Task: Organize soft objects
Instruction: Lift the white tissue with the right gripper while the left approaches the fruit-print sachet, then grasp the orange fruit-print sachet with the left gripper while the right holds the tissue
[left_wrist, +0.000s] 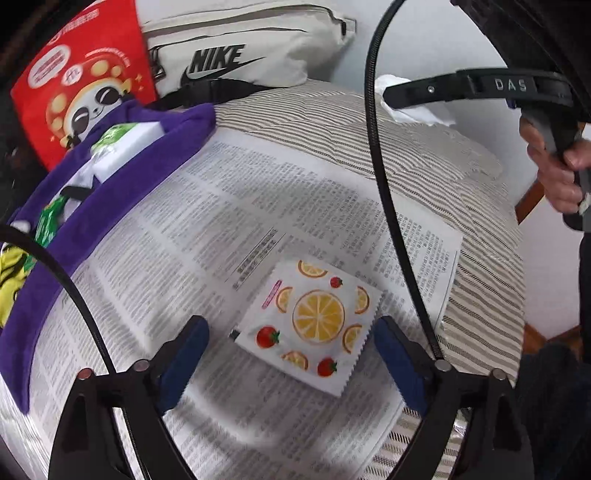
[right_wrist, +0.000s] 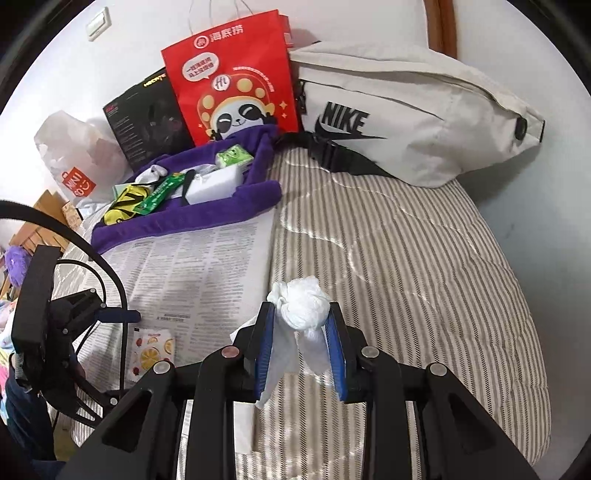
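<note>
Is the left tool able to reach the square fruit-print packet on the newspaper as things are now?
Probably yes. The left tool is open, its blue pads on either side of the square fruit-print packet, which lies flat on the newspaper with nothing in between.

"NIKE" on cream bag (right_wrist: 406, 122); "DAS" on right gripper (left_wrist: 511, 85).

Sachet (left_wrist: 308, 325) on newspaper (left_wrist: 229, 236) (tray (left_wrist: 110, 199) behind, left).

red paper bag (right_wrist: 236, 77), Nike bag (right_wrist: 406, 114), newspaper (left_wrist: 221, 229)
</note>
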